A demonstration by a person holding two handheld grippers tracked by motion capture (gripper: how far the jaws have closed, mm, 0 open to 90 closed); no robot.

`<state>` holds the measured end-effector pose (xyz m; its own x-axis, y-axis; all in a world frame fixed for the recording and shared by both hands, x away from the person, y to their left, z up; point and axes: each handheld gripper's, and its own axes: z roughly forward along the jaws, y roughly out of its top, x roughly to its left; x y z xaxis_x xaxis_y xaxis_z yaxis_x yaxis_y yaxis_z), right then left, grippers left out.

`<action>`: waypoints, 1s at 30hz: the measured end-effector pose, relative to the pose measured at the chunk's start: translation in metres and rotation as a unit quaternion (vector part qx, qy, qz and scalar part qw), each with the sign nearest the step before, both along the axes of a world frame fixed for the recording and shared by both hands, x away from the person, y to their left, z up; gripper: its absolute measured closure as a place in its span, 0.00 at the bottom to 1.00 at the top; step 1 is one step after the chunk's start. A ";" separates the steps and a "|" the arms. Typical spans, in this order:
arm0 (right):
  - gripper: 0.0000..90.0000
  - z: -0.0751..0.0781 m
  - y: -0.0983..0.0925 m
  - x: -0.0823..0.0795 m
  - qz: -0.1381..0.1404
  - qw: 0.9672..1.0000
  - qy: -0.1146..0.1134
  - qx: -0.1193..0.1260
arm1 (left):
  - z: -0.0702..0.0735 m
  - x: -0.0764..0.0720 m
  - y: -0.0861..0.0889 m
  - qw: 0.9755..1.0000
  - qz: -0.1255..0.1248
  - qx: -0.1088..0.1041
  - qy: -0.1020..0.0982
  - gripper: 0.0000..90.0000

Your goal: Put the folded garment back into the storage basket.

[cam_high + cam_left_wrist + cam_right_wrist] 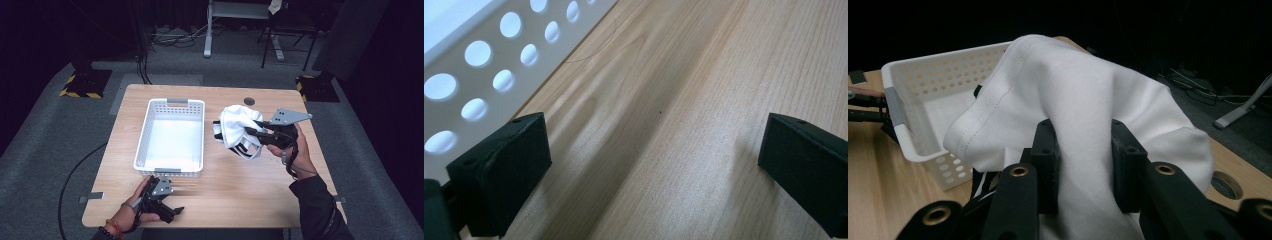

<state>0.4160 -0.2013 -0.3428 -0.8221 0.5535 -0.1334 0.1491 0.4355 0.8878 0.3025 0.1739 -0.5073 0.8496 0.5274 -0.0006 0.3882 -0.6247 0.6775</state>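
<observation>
A white cloth [234, 125] with dark trim hangs bunched above the right half of the wooden table [235, 185], lifted off its surface. My right gripper [251, 132] is shut on the cloth [1073, 95], whose fabric drapes over and between the black jaws of that gripper [1082, 160]. An empty white perforated basket [170, 104] stands left of the cloth, and its near corner [923, 75] lies just beyond the fabric. Low at the table's front edge, just below the basket, my left gripper [167, 207] rests. Its jaws [654, 165] are open over bare wood, with the basket wall [474, 55] beside them.
A round cable hole [248, 101] sits in the table near its far edge, behind the cloth. Metal stands [207, 30] and yellow-black striped bases [85, 82] are on the floor beyond the table. Bare wood lies between the basket and the front edge.
</observation>
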 end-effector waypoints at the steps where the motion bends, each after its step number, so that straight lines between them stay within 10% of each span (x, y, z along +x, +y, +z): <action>1: 0.78 0.000 0.001 0.000 -0.001 1.000 0.000 0.000 | 0.000 0.000 0.000 1.000 0.000 0.000 0.000 0.00; 30: 0.78 -0.001 0.054 0.010 0.032 0.999 0.002 -0.007 | 0.000 0.000 0.000 1.000 0.000 0.000 0.000 0.00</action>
